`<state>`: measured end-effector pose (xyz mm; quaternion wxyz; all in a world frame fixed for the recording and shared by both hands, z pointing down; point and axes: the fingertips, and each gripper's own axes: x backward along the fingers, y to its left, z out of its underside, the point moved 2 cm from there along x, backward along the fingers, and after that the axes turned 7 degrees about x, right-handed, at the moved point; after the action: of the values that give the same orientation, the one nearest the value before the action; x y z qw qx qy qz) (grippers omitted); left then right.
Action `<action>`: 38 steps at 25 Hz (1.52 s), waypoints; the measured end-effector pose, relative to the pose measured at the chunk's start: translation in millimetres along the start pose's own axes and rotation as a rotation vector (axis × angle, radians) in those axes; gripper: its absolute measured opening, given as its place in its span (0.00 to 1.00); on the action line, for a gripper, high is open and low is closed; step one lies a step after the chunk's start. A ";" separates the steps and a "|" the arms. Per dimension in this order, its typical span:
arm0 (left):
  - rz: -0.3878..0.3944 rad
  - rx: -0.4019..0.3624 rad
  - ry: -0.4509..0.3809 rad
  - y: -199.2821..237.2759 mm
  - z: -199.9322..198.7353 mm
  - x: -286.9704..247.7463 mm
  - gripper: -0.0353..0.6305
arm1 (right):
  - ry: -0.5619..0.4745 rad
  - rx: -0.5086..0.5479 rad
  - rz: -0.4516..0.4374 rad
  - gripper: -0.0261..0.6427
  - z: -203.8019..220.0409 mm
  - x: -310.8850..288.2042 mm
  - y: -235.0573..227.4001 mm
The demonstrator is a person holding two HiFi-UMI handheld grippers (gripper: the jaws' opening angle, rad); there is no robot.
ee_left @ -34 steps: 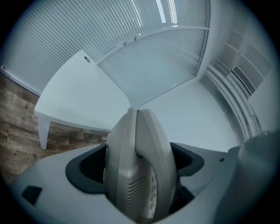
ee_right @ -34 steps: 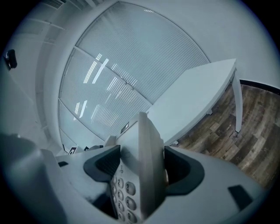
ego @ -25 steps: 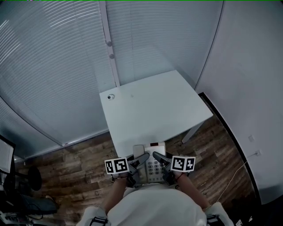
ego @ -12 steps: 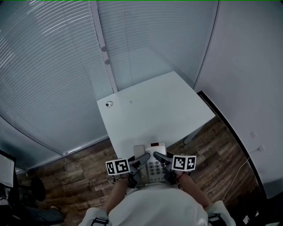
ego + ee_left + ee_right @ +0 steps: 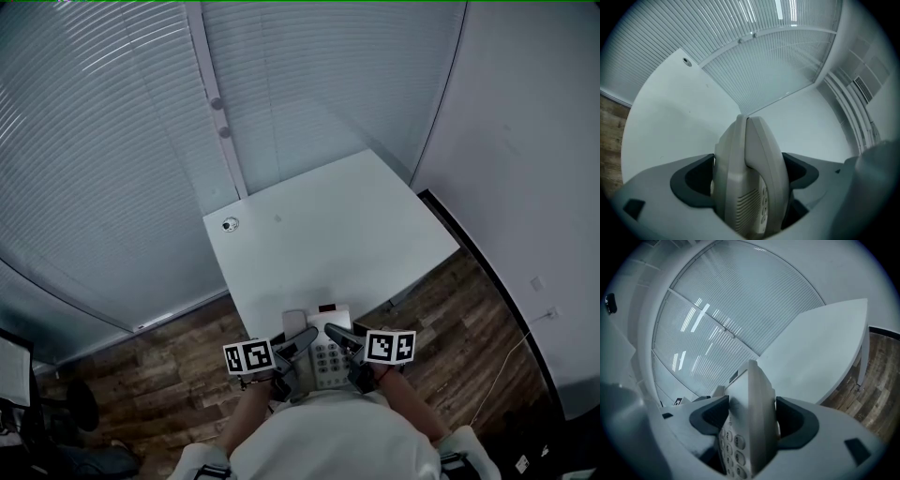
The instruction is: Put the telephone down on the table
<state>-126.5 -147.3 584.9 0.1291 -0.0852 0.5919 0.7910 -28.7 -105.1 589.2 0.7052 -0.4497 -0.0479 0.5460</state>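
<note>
Both claws carry the load. The left gripper (image 5: 298, 339) is closed most of the way, with its dark pads pressed against both faces of the pale grey plastic desk telephone (image 5: 323, 352) on the handset side. The handset's slotted grille sits right between the jaws in the left gripper view. The right gripper (image 5: 339, 336) is shut to the same degree on the opposite, keypad edge, with numbered keys showing just inside its jaws in the right gripper view. The telephone spans the gap between the two claws, close in front of the person's body. The white rectangular table (image 5: 319, 234) stretches out ahead of both sets of jaw tips, its near edge roughly under them; I cannot tell whether the telephone's base touches the top yet. A small round fitting (image 5: 231, 224) sits on the far-left corner, well apart from the claws. Brown wood-plank floor (image 5: 187, 366) lies below and to either side of them. Judgement: set-down not complete.

Risks:
- Each claw pinches only a narrow edge, so opening one before the other could swing the telephone down on the freed side.
- The handset could slip off its cradle if tilted.
- Releasing this close to the near edge could leave the base overhanging and tip it to the floor.
</note>
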 end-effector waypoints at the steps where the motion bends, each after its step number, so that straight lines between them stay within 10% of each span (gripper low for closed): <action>1: -0.001 0.004 0.000 0.6 -0.5 -0.1 0.70 | 0.004 -0.001 0.000 0.51 -0.3 -0.9 -0.2; 38: -0.085 0.080 -0.240 -13.4 -114.9 -136.7 0.70 | 0.184 0.097 -0.158 0.51 -167.0 -61.2 -97.4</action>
<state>5.8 -268.0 579.2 0.2355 -0.0099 0.5991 0.7652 111.0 -252.0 583.3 0.7683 -0.4580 0.0082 0.4471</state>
